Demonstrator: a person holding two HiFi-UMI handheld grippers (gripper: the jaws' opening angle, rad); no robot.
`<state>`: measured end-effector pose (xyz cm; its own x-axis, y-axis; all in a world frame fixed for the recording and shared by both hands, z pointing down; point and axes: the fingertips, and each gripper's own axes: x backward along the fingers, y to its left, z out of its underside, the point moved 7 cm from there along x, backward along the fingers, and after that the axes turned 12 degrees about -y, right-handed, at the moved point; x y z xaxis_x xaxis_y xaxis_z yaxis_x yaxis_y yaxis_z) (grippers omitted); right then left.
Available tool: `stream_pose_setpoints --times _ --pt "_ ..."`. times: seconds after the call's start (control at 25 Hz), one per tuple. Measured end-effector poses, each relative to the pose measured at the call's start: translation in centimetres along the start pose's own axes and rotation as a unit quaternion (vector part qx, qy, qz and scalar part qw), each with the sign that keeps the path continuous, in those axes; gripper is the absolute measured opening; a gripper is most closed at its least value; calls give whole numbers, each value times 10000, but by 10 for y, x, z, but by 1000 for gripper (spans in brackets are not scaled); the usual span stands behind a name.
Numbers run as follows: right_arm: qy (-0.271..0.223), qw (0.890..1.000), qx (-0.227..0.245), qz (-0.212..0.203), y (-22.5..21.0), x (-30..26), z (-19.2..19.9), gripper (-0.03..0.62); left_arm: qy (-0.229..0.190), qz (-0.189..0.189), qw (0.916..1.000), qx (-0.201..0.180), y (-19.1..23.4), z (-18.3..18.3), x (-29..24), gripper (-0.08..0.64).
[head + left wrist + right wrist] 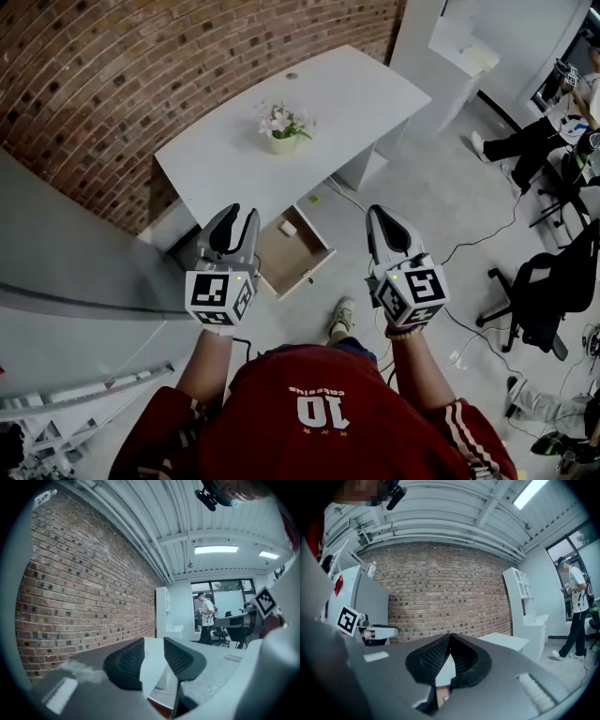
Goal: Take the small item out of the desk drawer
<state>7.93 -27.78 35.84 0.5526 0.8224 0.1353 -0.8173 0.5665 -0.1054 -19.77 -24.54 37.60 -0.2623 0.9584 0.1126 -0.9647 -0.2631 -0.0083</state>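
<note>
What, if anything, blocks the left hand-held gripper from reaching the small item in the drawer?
Probably yes, nothing blocks it: the drawer stands open, the small item lies uncovered inside, and the left hand-held gripper hovers above, jaws apart and empty.

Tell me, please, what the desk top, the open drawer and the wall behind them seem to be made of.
Desk top: probably white laminate or painted board; smooth, matte, even colour.
Drawer: likely wood or wood-look board inside; tan-brown floor, pale edges.
Wall: bare brick; red-brown blocks with visible mortar lines.
</note>
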Motion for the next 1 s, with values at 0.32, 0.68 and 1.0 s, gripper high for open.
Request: stream_pose_setpoints --times 0.32,0.68,1.0 --pt "129 9999 -18 85 5 13 11 0 409 309 9987 -2 -9 41 -6 250" --pt "283 9994 -73 209 -7 18 30 0 749 620 9952 69 -30 77 -16 262" --pt "462 9981 -111 404 -7 27 66 0 1036 1034 9886 -356 -37 128 -22 262"
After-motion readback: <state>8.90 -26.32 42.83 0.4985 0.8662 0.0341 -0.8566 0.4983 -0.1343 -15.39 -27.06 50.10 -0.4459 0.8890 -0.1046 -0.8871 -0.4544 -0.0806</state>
